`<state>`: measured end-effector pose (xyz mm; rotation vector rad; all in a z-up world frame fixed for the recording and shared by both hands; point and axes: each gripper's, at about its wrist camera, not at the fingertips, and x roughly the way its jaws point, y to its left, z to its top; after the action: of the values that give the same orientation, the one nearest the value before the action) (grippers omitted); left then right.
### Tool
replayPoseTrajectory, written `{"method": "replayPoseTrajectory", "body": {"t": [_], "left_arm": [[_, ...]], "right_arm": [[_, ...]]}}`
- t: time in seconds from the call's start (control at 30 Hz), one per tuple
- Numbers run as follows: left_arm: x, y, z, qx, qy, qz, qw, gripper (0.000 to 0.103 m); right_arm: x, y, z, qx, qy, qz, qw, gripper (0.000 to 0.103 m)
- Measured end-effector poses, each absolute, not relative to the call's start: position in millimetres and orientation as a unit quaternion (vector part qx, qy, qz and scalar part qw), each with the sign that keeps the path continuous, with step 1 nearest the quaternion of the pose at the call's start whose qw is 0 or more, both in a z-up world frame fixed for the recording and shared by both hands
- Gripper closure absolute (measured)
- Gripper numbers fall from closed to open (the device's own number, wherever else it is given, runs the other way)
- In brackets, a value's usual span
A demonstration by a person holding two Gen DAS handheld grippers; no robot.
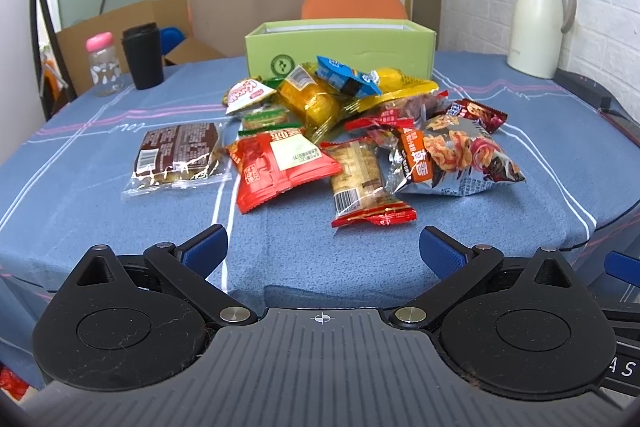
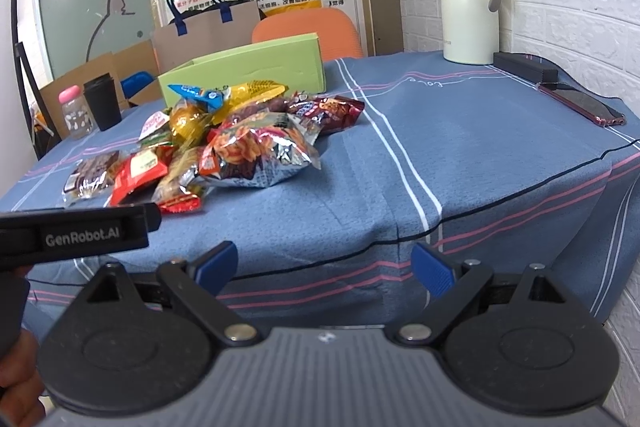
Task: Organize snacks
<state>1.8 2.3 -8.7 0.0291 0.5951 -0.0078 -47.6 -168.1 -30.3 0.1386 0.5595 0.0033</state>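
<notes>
Hovering with fingers spread, left gripper (image 1: 323,247) and right gripper (image 2: 325,263), before snacks (image 1: 340,131) piled beside green box (image 1: 340,45) on worktop (image 1: 120,227).

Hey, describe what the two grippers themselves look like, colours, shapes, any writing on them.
Both match: the left gripper and right gripper each have black linkage arms with silver pivot screws, two rounded black discs, a ribbed grey body, and blue textured finger pads. The left unit's black side, seen from the right wrist view, reads "GenRobot.AI" in white.

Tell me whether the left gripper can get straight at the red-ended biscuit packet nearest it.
Probably yes. The left gripper is open, and only bare tablecloth lies between it and the biscuit packet, at the pile's near edge.
</notes>
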Motion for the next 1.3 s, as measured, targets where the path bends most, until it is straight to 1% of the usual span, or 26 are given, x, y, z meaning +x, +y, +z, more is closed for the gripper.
{"method": "replayPoseTrajectory", "body": {"t": [0.2,0.33,0.4,0.57,0.67,0.8,0.97,1.07,1.17,1.3], "left_arm": [[7.4,2.5,-9.5,0.019,0.296,-0.001,0.955,0.011],[26.2,6.3,-13.3,0.020,0.299,0.006,0.954,0.011],[38.9,9.7,-17.5,0.021,0.313,0.012,0.949,0.011],[60.1,28.3,-12.9,-0.002,0.341,0.001,0.940,0.012],[64.9,42.4,-1.9,-0.016,0.341,-0.009,0.940,0.012],[67.9,60.8,8.4,-0.047,0.351,-0.044,0.934,0.012],[74.0,76.1,-0.1,-0.078,0.386,-0.067,0.917,0.012],[83.3,81.1,-4.7,-0.074,0.394,-0.044,0.915,0.013],[96.0,91.3,1.5,-0.093,0.399,-0.030,0.912,0.019],[106.9,90.9,26.2,-0.117,0.369,-0.072,0.919,0.017]], "right_arm": [[-46.9,-168.4,-30.5,0.069,0.275,0.007,0.959,0.010],[-46.5,-170.0,-27.9,0.077,0.250,0.019,0.965,0.010],[-40.2,-166.5,-29.8,0.070,0.242,0.027,0.967,0.010],[-11.3,-155.9,-30.8,0.049,0.255,0.073,0.963,0.010],[-0.3,-156.3,-25.7,0.045,0.254,0.100,0.961,0.010],[10.4,-167.2,-18.1,0.070,0.260,0.126,0.955,0.010],[24.2,-175.3,-16.4,0.092,0.287,0.135,0.944,0.010],[29.4,-165.1,-3.4,0.094,0.292,0.181,0.935,0.010],[35.8,-149.7,13.1,0.094,0.283,0.249,0.921,0.010],[50.7,-144.1,32.0,0.037,0.246,0.211,0.945,0.010]]}}
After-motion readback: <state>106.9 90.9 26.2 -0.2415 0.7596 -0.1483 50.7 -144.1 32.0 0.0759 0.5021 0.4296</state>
